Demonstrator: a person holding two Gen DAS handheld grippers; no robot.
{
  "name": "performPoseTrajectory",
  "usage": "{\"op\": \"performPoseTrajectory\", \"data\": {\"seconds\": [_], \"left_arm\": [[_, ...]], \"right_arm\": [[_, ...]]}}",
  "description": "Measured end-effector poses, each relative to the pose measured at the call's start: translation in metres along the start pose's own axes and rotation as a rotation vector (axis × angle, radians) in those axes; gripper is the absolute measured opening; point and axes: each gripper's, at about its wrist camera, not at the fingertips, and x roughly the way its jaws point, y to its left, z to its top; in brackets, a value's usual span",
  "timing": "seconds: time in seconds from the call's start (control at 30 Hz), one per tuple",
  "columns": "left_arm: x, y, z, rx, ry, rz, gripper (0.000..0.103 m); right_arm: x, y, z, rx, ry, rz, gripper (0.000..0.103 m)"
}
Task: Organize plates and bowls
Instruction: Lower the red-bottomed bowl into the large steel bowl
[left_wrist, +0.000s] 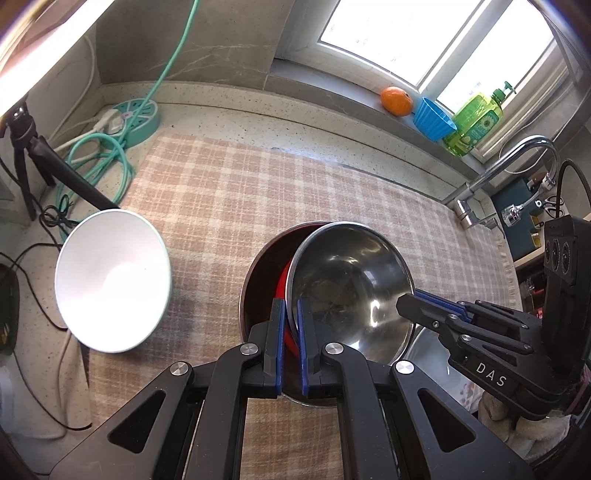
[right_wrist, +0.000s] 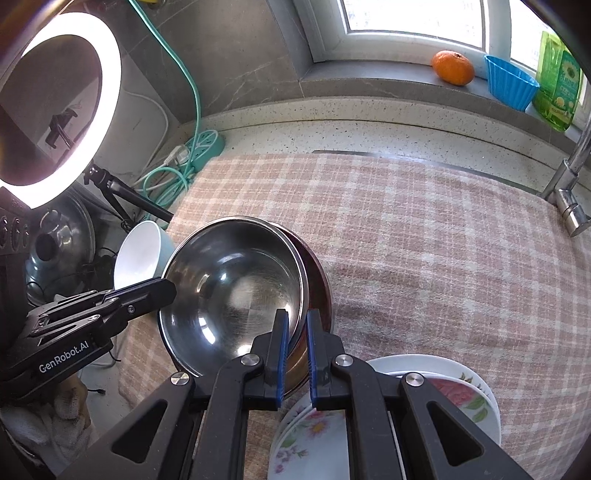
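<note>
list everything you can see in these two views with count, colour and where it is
steel bowl: 1, silver, tilted in the dark bowl, rim gripped on both sides
dark bowl: 1, brown outside and red inside, on the cloth
white bowl: 1, white with pale teal outside, cloth's left edge
floral plates: a stack, white with flowers, near right corner; count unclear
checked cloth: 1, beige and white, over the counter
orange: 1, orange, windowsill
fluted cup: 1, blue, windowsill
soap bottle: 1, green, windowsill
faucet: 1, chrome, right
power strip: 1, teal, back left
ring light: 1, white, left
left gripper: black, blue pads
right gripper: black, blue pads
</note>
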Motion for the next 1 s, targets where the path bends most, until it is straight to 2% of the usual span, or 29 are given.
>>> {"op": "performPoseTrajectory", "data": {"seconds": [0.3, 1.0], "left_arm": [[0.008, -0.003, -0.003, 0.049, 0.017, 0.048, 0.005], [0.017, 0.0, -0.004, 0.044, 0.046, 0.065, 0.005]], "right_arm": [[0.013, 0.006, -0.001, -0.025, 0.029, -0.022, 0.009], [0.024, 0.008, 0.0, -0.046, 0.064, -0.037, 0.012]]}}
